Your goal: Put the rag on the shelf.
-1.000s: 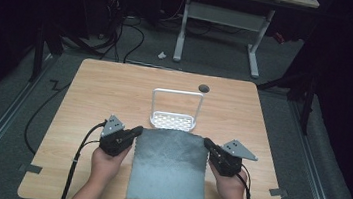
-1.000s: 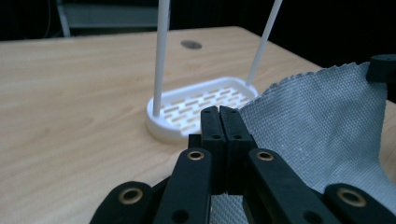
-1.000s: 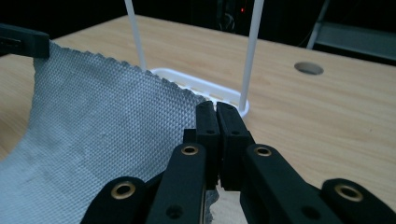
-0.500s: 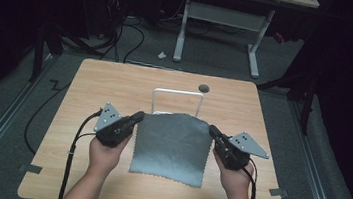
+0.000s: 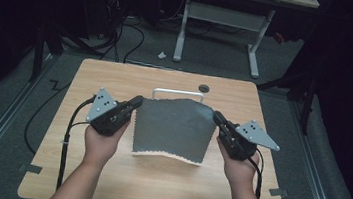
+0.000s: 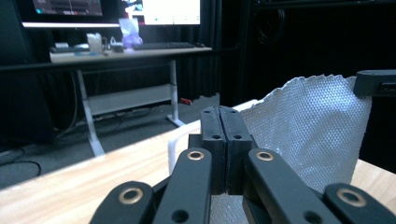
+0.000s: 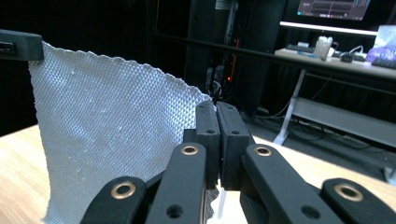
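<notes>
compared with the earlier frames, both grippers stand higher and the grey waffle-textured cloth (image 5: 174, 127), which lay flat on the light wooden table (image 5: 116, 80) a second ago, now hangs from its two far corners with only its near edge close to the tabletop, curling forward there. the white wire-frame rack (image 5: 177, 93), formerly in open view behind the cloth, is now mostly covered by it, with only the top bar showing above the cloth's upper edge. going left to right: the left gripper (image 5: 136, 102) is held in the person's left hand (image 5: 102, 141), its jaws pressed together on the cloth's upper left corner; in the left gripper view the pads meet with no gap and the cloth (image 6: 308, 126) spreads away to the right of them. the cloth hangs as a sheet between the two grippers, its top edge sagging slightly in the middle. the right gripper (image 5: 216, 117), held in the right hand (image 5: 239, 167), is likewise clamped tight on the upper right corner; in the right gripper view the cloth (image 7: 112, 135) spreads to the left of the closed jaws. a small dark round grommet (image 5: 204, 88) sits in the tabletop behind the rack.
</notes>
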